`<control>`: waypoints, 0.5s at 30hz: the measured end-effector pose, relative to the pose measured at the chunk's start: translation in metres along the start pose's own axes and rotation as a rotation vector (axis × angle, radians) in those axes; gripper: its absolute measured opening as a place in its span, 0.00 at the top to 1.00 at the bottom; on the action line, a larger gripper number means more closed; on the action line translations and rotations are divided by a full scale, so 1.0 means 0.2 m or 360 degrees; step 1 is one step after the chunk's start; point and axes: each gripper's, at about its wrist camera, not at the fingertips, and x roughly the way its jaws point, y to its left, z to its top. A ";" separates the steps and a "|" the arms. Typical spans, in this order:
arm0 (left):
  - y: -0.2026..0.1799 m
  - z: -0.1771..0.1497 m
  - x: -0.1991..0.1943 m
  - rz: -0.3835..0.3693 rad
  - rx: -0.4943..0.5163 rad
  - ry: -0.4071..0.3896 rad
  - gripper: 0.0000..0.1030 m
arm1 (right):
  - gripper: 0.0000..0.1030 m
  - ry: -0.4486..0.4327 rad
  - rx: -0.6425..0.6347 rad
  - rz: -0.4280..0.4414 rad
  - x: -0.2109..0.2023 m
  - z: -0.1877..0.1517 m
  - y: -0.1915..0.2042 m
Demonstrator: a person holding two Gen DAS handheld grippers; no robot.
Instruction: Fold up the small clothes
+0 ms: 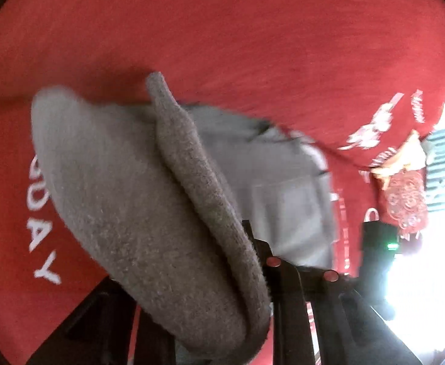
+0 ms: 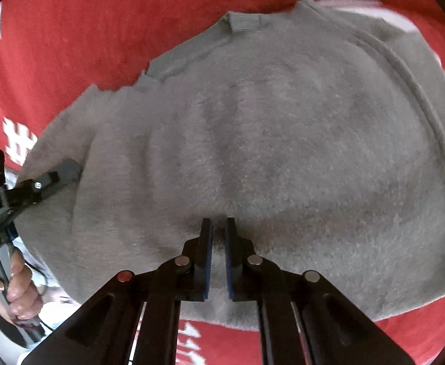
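Garment [image 2: 268, 152]: one grey fleece piece is seen, spread on a red cloth [image 2: 70, 45] printed with white lettering, ribbed collar toward the cloth's far edge. One fold of it [image 1: 149, 206] is lifted off the cloth and draped across the left wrist view, hiding the left gripper [image 2: 67, 172] there; its fingertips are recorded in the right wrist view at the garment's left edge, clamped on that fold. The right gripper [image 2: 218, 228] is angled steeply down at the near middle of the garment, fingers almost together, a small pinch of fleece between the blue pads [image 2: 230, 261]. One hand [image 2: 12, 286] is noted on the left handle, fingers wrapped round it. A patterned red item [image 1: 405, 200] is recorded beyond the cloth's right edge.
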 end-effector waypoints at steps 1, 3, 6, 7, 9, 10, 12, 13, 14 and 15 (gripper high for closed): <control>-0.08 0.02 -0.01 -0.0017 0.0033 -0.0015 0.79 | 0.92 -0.0012 0.0027 0.0038 -0.03 0.00 -0.03; -0.21 0.05 -0.01 -0.0056 0.0086 -0.0032 0.79 | 0.91 -0.0050 0.0064 0.0095 -0.10 0.01 -0.09; -0.49 0.11 0.04 -0.0096 0.0214 -0.0034 0.79 | 0.90 -0.0142 0.0140 0.0194 -0.24 0.01 -0.21; -0.57 0.12 0.06 -0.0092 0.0256 -0.0027 0.79 | 0.90 -0.0166 0.0161 0.0218 -0.27 0.01 -0.24; -0.74 0.14 0.13 -0.0064 0.0346 -0.0012 0.79 | 0.90 -0.0219 0.0231 0.0277 -0.36 0.02 -0.35; -0.83 0.15 0.19 -0.0024 0.0411 0.0003 0.79 | 0.90 -0.0237 0.0267 0.0304 -0.39 0.00 -0.40; -0.96 0.14 0.31 0.0048 0.0486 0.0035 0.78 | 0.90 -0.0263 0.0357 0.0369 -0.43 -0.01 -0.53; -1.05 0.14 0.41 0.0110 0.0535 0.0056 0.78 | 0.90 -0.0267 0.0407 0.0402 -0.44 -0.02 -0.59; -1.10 0.13 0.49 0.0181 0.0568 0.0078 0.78 | 0.87 -0.0266 0.0448 0.0428 -0.45 -0.01 -0.64; -1.14 0.12 0.58 0.0258 0.0599 0.0112 0.76 | 0.86 -0.0258 0.0501 0.0472 -0.45 -0.02 -0.71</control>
